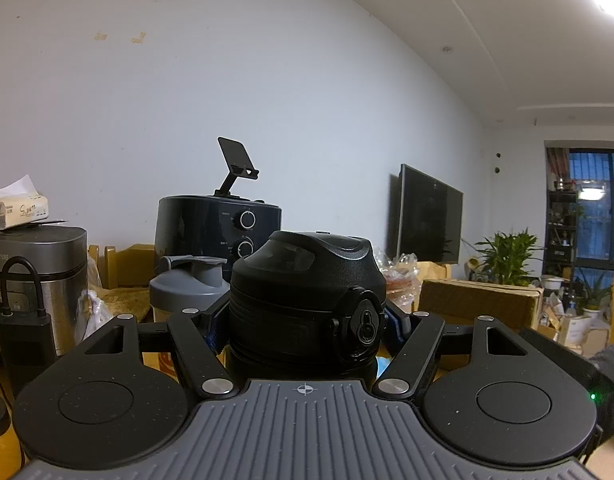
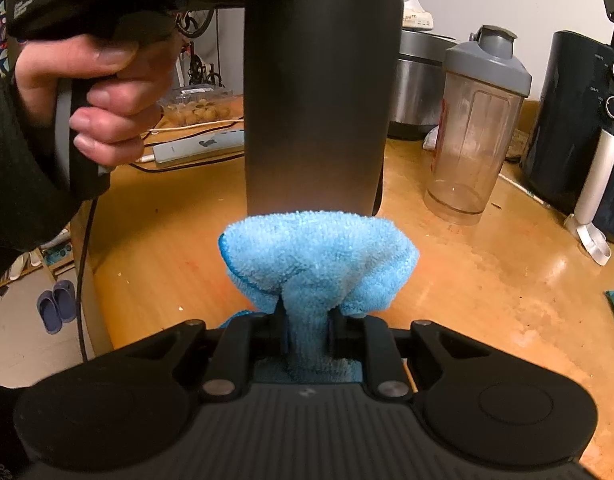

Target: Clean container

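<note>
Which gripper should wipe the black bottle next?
The right gripper: it pinches the blue cloth against the bottle. The left gripper is busy holding the bottle's lid end.

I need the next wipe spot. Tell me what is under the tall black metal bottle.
The bunched blue microfibre cloth covers the tall black metal bottle's lower edge, pinched in the right gripper. Behind lies the wooden table. The bottle's base is hidden.

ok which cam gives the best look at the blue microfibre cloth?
Right wrist view. The blue microfibre cloth fills the centre, bunched and pinched in the right gripper, touching the matte black bottle's lower body. The left wrist view shows only a blue sliver below the left gripper, which clamps the bottle under its lid.
</note>
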The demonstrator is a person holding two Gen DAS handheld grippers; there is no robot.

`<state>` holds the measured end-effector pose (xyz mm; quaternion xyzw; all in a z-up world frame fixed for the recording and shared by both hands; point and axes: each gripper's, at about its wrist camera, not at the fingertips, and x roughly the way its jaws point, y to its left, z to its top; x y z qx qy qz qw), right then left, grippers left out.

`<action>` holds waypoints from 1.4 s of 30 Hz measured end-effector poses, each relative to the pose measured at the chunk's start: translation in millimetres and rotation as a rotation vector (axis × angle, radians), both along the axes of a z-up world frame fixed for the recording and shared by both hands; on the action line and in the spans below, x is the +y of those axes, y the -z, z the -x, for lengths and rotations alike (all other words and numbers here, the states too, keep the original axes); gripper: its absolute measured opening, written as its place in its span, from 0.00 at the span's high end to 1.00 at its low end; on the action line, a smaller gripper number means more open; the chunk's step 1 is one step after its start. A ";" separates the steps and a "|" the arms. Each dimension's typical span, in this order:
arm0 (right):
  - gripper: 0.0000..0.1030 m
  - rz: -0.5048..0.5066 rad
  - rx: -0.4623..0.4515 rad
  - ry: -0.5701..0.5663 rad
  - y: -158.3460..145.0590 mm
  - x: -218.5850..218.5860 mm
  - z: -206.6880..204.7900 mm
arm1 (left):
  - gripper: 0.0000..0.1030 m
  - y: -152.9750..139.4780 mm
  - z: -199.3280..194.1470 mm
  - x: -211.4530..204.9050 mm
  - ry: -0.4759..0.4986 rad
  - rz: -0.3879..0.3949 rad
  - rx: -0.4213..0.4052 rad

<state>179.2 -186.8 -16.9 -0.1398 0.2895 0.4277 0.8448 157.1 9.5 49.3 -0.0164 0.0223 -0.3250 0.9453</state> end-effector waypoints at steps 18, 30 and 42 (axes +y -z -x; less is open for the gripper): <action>0.89 -0.112 -0.062 -0.010 -73.5 -15.6 11.1 | 0.34 -0.9 -2.6 4.1 0.000 0.002 0.003; 0.89 -0.187 -0.136 -0.015 -107.8 -24.3 17.7 | 0.34 -1.3 -3.1 4.4 -0.006 0.005 0.007; 0.89 -0.201 -0.144 -0.010 -102.9 -26.8 19.7 | 0.34 -0.5 -0.3 2.2 -0.009 -0.004 0.001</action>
